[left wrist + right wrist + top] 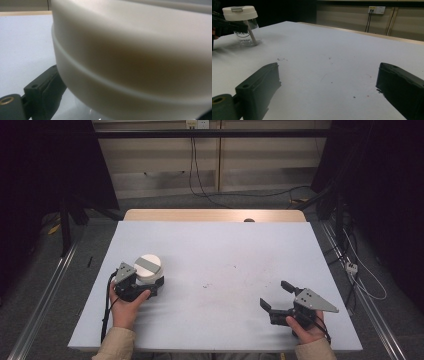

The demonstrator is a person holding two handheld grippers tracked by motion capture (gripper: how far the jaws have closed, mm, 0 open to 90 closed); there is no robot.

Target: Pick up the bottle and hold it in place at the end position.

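A clear jar [148, 268] with a white lid and a grey tab on top stands upright at the left of the white table top [220, 245]. My left gripper [149, 277] is shut on the jar at lid height, held by a hand from the near side. In the left gripper view the white lid [130, 50] is very close, with one black finger [46, 86] pressed against its left side. The right gripper view shows the jar [242, 23] far off at the upper left. My right gripper [275, 295] rests low at the near right, open, with bare table between its jaws.
A wooden strip [215, 215] runs along the table's far edge, with a small dark object [249, 220] on it. Cables and a power strip [351, 267] lie on the floor to the right. Faint dark specks [207, 285] mark the middle of the white surface.
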